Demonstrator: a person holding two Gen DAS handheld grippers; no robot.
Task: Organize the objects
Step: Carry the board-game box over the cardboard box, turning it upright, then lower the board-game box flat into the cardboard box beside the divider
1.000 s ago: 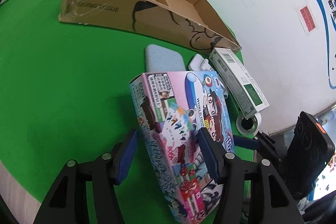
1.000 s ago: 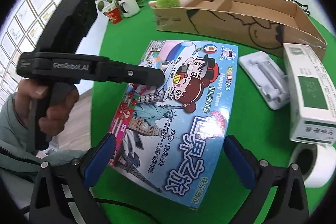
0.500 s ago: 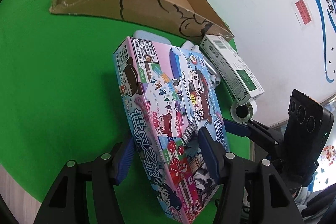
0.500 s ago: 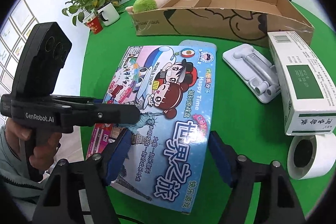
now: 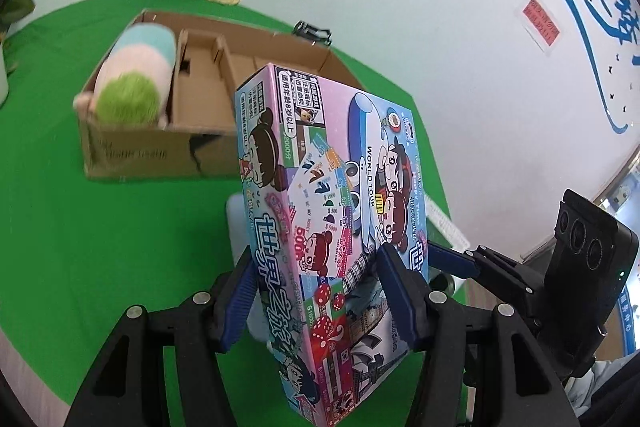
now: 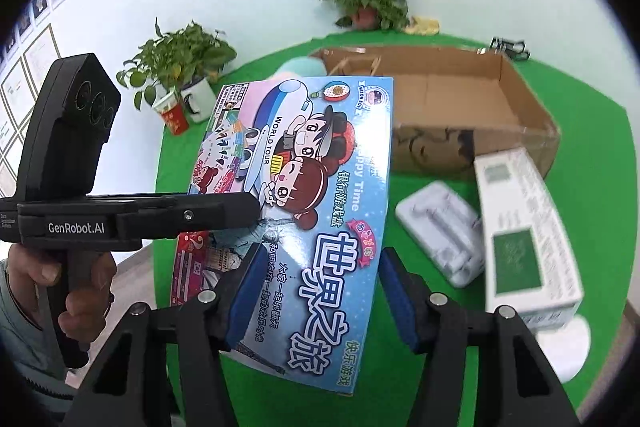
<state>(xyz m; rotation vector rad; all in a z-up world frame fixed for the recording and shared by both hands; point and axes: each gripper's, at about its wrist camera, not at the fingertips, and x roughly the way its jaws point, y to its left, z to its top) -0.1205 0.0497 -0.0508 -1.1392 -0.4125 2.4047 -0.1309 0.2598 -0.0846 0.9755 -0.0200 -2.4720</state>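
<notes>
**Board game box lifted off the table, cardboard box only partly filled**

Two handheld grippers share one load: the colourful board game box [image 6: 296, 195] hangs in the air above the green table [image 5: 80, 227], tilted, in front of the open cardboard box [image 6: 460, 99]. The left gripper [image 5: 316, 299] pinches the game box across its narrow thickness, blue pads pressed to both faces. The right gripper [image 6: 316, 291] is closing its jaws on the box's near edge, the pads at or almost at the cardboard.

So far the plush toy [image 5: 136, 83] alone lies in the cardboard box, at one end; the large compartment looks bare. Left on the table, by this view, are a white-and-green carton [image 6: 524, 239], a white plastic tray [image 6: 440, 235] and a roll of white tape [image 6: 568, 351]. Most of the sorting appears to lie ahead.
</notes>
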